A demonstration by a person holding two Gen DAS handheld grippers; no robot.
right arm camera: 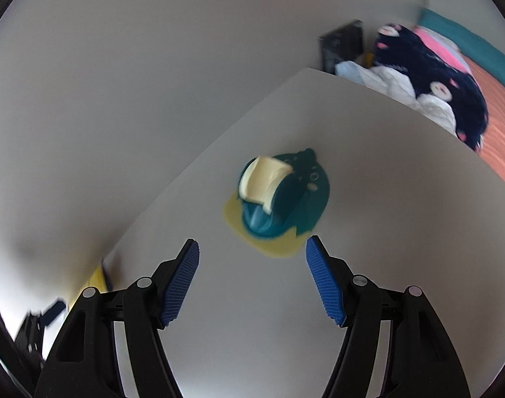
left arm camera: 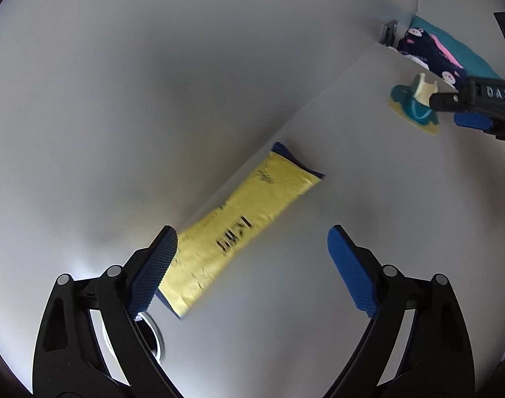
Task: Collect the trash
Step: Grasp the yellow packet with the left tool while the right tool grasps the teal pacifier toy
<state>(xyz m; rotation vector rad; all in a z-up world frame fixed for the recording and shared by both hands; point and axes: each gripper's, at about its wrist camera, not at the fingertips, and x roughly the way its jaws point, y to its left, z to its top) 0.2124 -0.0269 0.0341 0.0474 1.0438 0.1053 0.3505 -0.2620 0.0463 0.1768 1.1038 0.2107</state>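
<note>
From the left wrist we see our left gripper [left arm camera: 252, 245] spread wide and empty, lined up over the yellow wrapper [left arm camera: 239, 229] lying flat along the table [left arm camera: 368, 232] edge, presumably for a pickup. From the right wrist, our right gripper [right arm camera: 252, 248] is likewise parted, just short of the teal package [right arm camera: 279, 199] lying mid-table.

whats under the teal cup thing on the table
The teal cup lies tipped on a flat yellow and teal wrapper on the white table. Whatever is beneath the cup itself is covered.
</note>
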